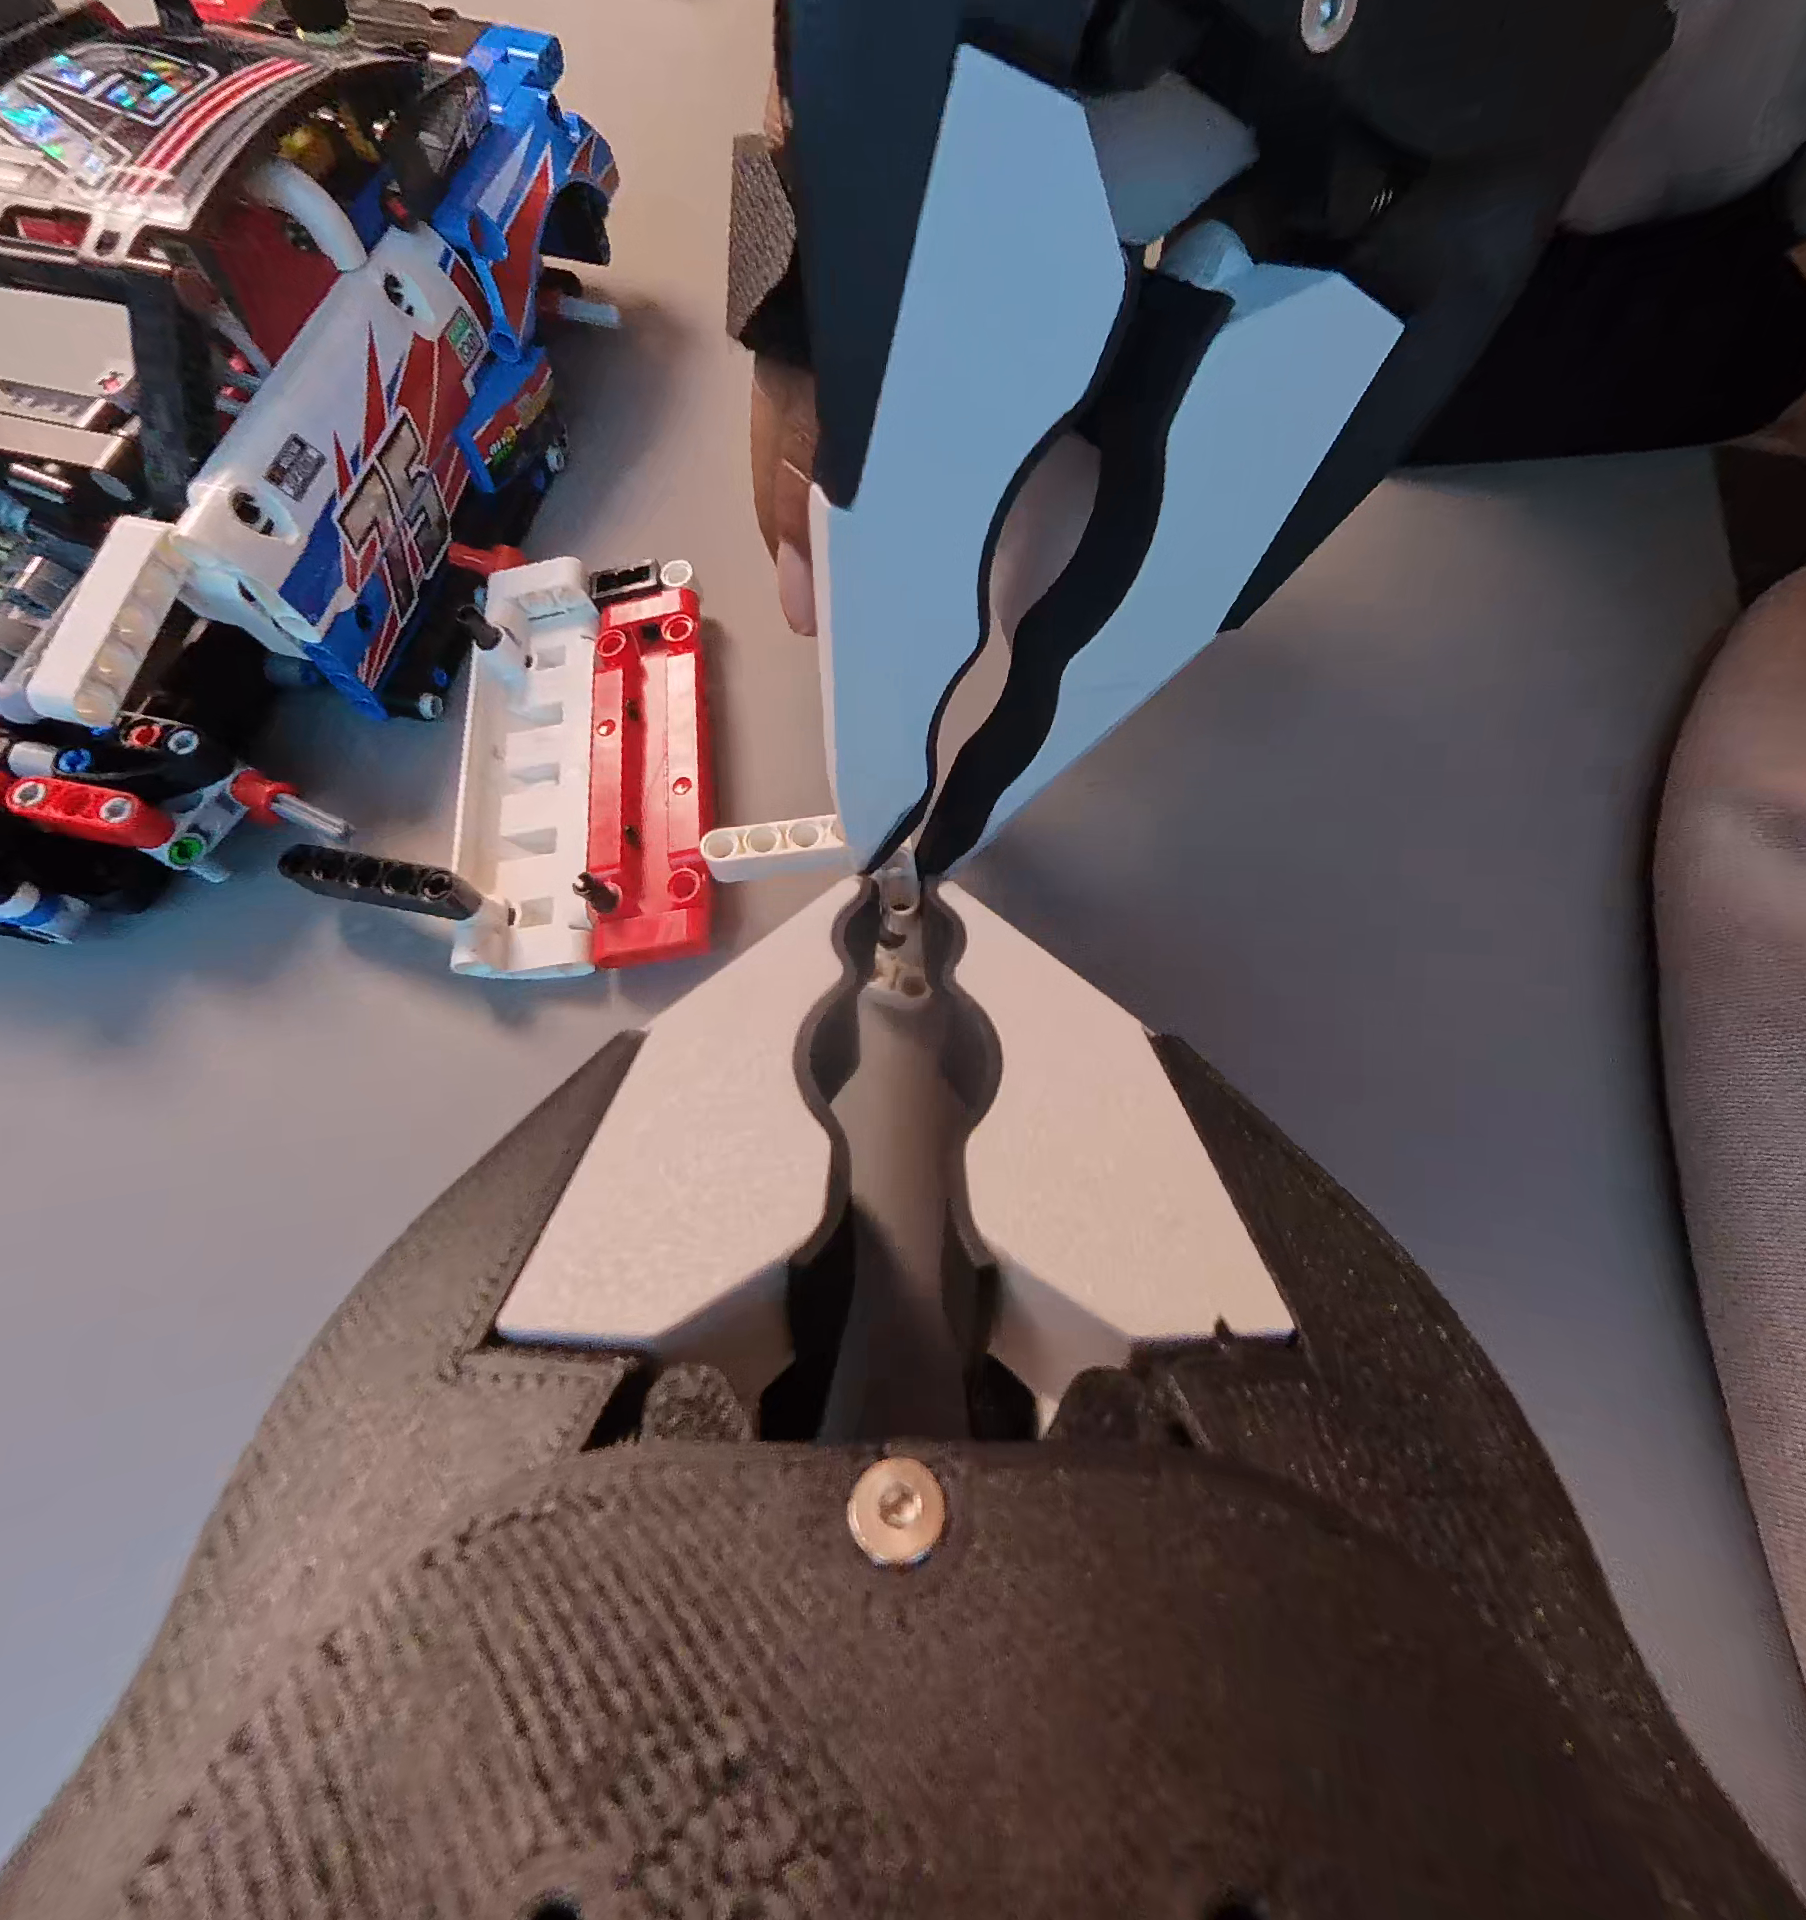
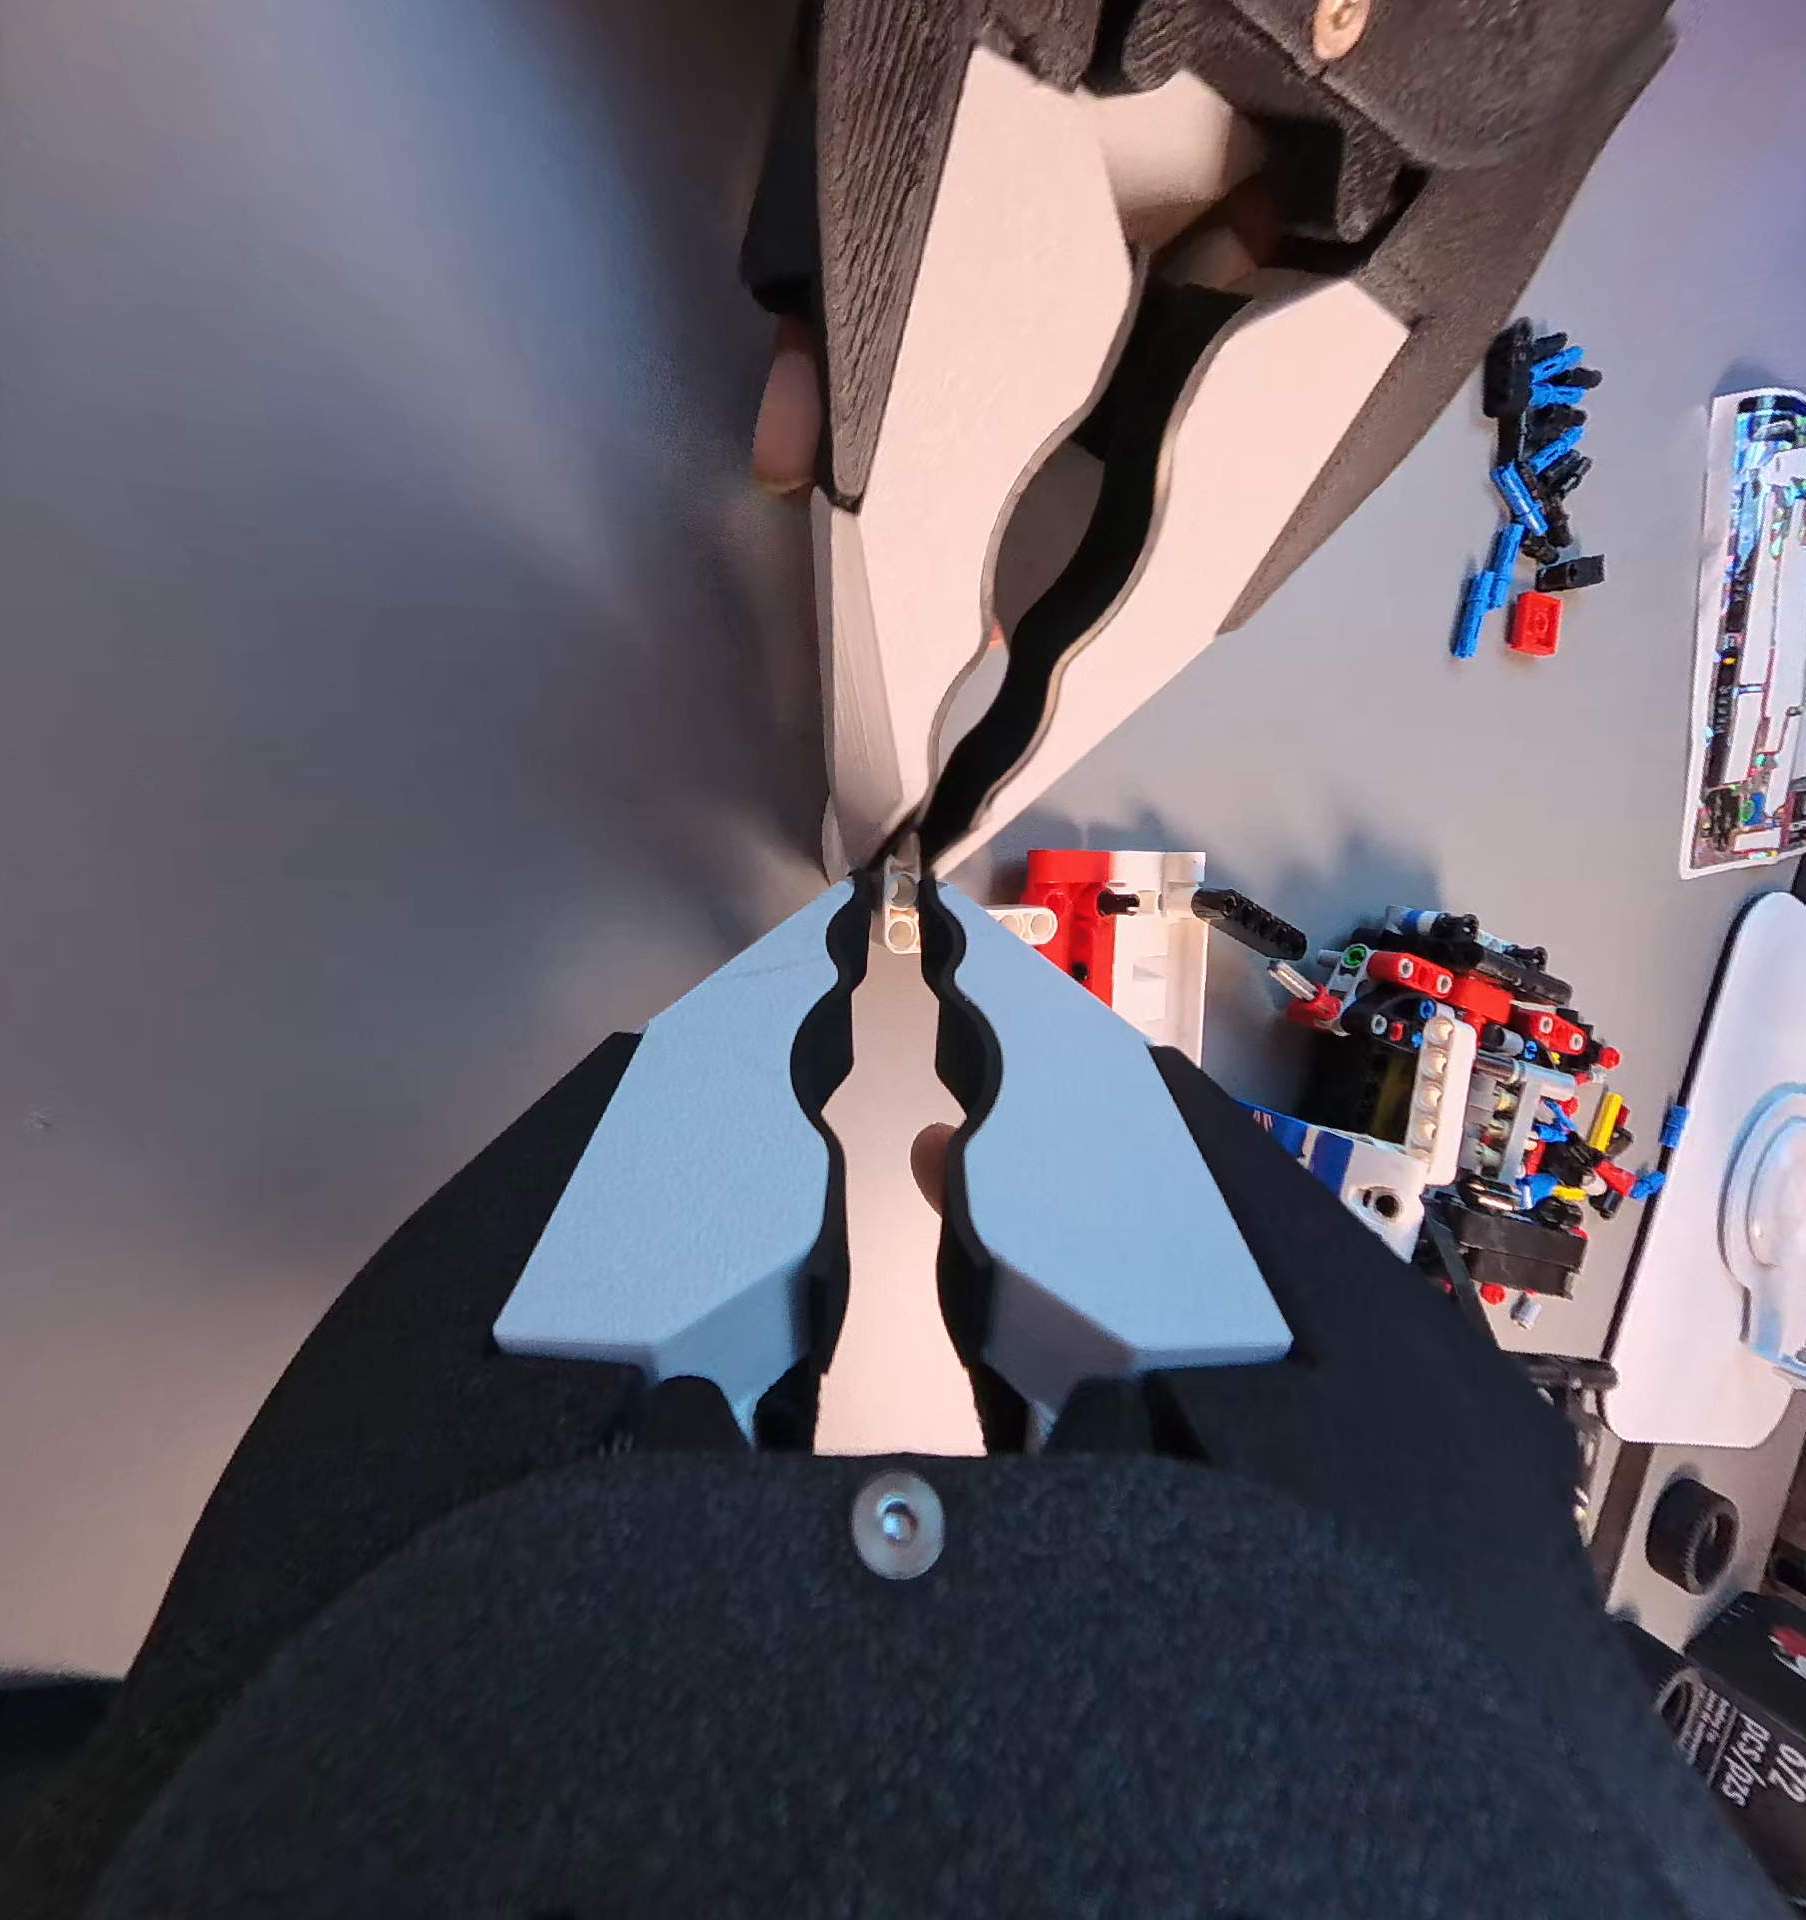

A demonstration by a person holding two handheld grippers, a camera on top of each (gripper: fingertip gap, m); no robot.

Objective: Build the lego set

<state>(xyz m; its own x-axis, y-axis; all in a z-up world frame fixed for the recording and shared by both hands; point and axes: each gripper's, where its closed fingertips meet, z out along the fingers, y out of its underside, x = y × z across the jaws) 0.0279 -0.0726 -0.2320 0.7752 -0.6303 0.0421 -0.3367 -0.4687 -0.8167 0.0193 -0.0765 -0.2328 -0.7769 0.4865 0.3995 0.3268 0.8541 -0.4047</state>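
While both grippers meet tip to tip, the left gripper (image 1: 897, 914) and right gripper (image 2: 901, 904) each clamp the small white plastic lego connector (image 1: 899, 940), its long axis running between them.

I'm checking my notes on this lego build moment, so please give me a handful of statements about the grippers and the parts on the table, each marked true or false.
1. Both the left gripper and the right gripper pinch the small white piece. True.
2. The red panel lies beside the white panel. True.
3. The truck model is held in the air. False: it rests on the grey table.
4. The blue and black pins are piled inside the truck. False: they lie loose on the table.
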